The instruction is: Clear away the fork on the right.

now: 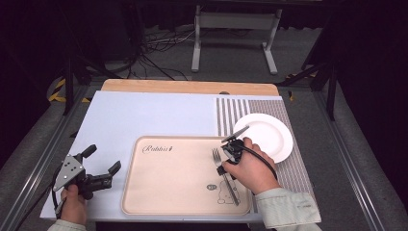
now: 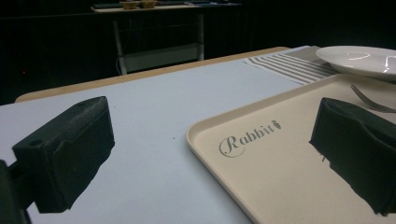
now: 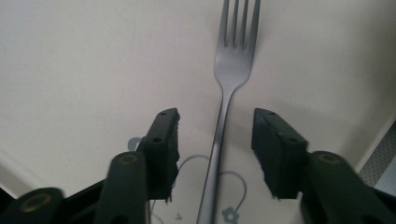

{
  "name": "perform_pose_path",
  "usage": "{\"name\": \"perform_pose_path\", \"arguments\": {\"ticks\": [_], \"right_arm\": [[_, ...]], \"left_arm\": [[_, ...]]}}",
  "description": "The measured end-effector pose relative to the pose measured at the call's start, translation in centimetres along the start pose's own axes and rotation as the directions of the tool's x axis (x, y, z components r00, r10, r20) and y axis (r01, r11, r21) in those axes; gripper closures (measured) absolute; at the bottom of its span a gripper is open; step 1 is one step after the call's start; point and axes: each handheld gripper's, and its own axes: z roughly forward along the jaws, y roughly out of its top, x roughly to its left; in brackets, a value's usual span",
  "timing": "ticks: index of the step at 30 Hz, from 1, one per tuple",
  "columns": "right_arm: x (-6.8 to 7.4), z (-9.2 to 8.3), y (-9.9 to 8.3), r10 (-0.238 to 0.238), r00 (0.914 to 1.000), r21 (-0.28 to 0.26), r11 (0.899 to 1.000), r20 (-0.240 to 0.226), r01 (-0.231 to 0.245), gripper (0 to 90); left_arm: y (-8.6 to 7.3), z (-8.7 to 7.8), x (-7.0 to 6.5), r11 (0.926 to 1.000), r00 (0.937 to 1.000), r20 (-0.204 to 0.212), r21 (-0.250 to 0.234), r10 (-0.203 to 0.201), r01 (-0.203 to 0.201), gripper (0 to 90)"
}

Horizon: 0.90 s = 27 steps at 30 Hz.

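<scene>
I count one fork (image 3: 232, 60), one white plate (image 1: 267, 135), and one beige tray (image 1: 159, 192). One striped placemat (image 1: 293, 168) and one pale blue mat (image 1: 139, 118) lie on my single worktop (image 1: 187, 86). I have two tools: left tool (image 1: 102, 168) and right tool (image 3: 215, 140).

high view looks down over the table; both gripper views sit low, sharing the tray (image 1: 159, 192) (image 2: 280, 177).

A tray (image 1: 159, 192) lies on the table's (image 1: 125, 115) near half, a fork (image 1: 222, 168) on its right part; a plate (image 1: 276, 139) sits on a mat (image 1: 298, 168) behind-right.
</scene>
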Motion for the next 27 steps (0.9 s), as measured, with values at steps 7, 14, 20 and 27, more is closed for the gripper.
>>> {"name": "perform_pose_path", "arguments": {"ticks": [7,14,20,27], "right_arm": [[-0.2,-0.6,0.1,-0.279,0.9539,-0.184,0.937,0.111,0.295,25.2],[-0.9,-0.7,0.0,-0.391,0.9158,-0.335,0.854,0.092,0.398,44.1],[-1.5,-0.2,-0.3,-0.449,0.8912,-0.356,0.824,0.061,0.44,86.4],[-1.4,1.5,-0.1,-0.484,0.8748,-0.303,0.831,0.016,0.466,90.0]], "left_arm": [[0.0,0.0,0.0,1.0,1.0,0.001,0.001,0.0,0.0,0.3],[0.0,0.0,0.0,1.0,1.0,0.001,0.001,0.0,0.0,0.3],[0.0,0.0,0.0,1.0,1.0,-0.001,0.0,0.0,0.0,0.3],[0.0,0.0,0.0,1.0,1.0,0.0,0.0,0.001,-0.001,0.3]]}}
